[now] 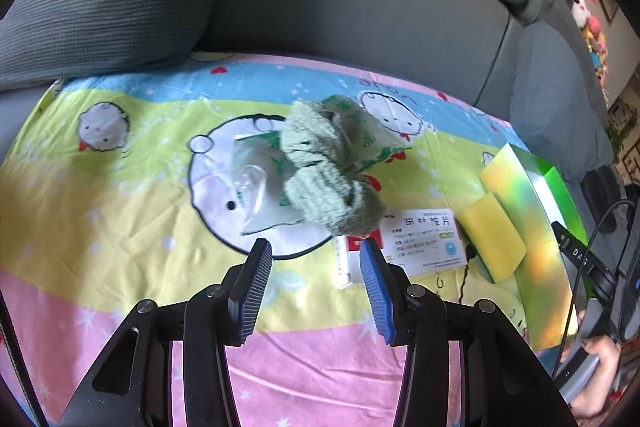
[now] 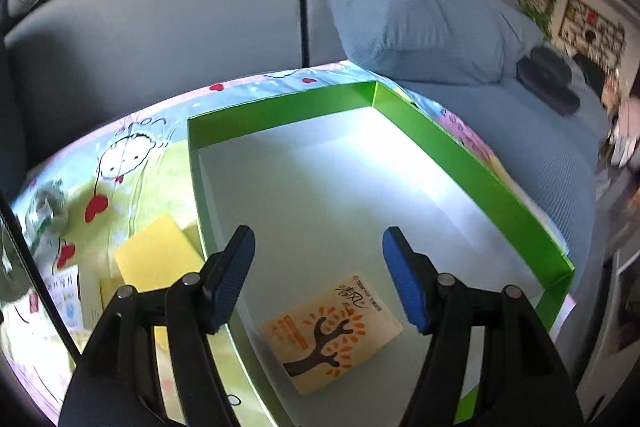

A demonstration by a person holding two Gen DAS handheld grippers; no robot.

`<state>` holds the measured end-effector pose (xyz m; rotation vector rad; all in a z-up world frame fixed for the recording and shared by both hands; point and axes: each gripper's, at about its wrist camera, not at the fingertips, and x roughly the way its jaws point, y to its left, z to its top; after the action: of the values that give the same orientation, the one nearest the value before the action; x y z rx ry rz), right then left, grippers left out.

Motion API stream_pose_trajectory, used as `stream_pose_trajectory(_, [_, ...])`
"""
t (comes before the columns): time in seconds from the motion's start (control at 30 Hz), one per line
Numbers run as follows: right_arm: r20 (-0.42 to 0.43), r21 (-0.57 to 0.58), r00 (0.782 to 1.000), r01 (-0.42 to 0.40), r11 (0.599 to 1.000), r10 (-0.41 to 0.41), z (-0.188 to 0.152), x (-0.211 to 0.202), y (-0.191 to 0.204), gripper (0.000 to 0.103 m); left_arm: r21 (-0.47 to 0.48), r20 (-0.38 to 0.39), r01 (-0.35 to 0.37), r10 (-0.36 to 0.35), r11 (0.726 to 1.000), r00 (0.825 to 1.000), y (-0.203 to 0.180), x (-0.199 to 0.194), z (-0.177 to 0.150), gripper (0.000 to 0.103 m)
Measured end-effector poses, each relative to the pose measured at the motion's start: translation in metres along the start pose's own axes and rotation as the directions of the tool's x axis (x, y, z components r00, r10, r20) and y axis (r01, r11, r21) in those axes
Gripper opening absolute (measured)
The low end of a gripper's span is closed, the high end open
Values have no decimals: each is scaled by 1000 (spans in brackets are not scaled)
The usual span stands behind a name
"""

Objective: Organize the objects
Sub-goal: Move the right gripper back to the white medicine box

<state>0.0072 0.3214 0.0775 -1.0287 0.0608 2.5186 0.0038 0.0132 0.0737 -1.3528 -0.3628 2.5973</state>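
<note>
Scrunchie [image 1: 328,167] — pale green, ribbed, crumpled

The right tool [image 2: 318,279] hangs with jaws apart over a green-walled box [image 2: 472,163] — inside lies one tissue pack [image 2: 332,331].

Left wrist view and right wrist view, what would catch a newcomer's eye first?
The bright cartoon-print sheet covering the sofa seat, with a crumpled green cloth at its middle. Then the green-walled box on the right, holding only an orange tissue pack, two yellow sponges against its left wall.
</note>
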Motion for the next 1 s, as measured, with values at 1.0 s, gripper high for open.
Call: stream_pose_trajectory(1.0, [-375, 106, 680, -644, 758, 631, -18, 25, 120, 75, -53, -118, 136, -141, 989, 983, -18, 56, -7, 69])
